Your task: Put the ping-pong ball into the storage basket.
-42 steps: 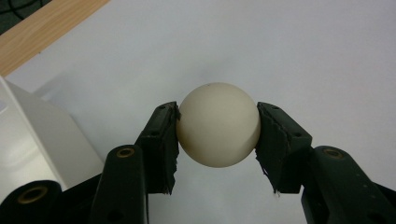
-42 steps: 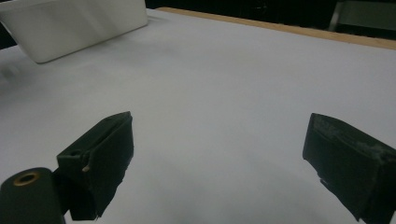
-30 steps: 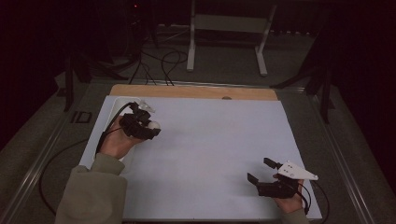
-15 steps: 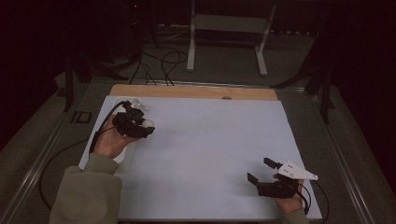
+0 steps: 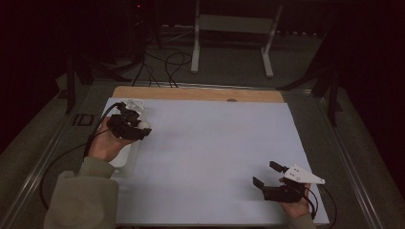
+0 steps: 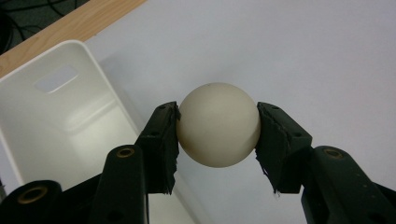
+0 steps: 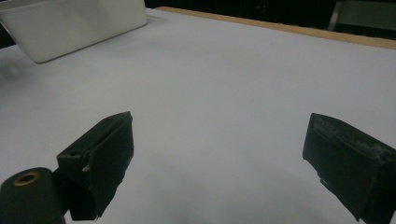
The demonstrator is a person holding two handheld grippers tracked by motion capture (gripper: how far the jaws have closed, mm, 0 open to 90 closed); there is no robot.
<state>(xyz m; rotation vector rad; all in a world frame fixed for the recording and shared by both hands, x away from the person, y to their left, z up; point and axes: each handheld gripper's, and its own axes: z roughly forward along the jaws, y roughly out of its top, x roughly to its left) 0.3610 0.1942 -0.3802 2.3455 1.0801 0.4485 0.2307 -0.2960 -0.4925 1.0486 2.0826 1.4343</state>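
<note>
- Leftward toward the white bin (image 6: 60, 121) went the left claw (image 6: 218, 133), clamped on a cream ball (image 6: 218, 124) just beside the bin's rim, above the counter (image 5: 215, 143).
- The right claw (image 7: 219, 158) gaped wide, holding nothing.

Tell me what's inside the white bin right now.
In the left gripper view the white bin looks bare inside, but the left gripper covers its near end. The cream ball is clamped between the pads, outside the rim, over the table sheet.
</note>
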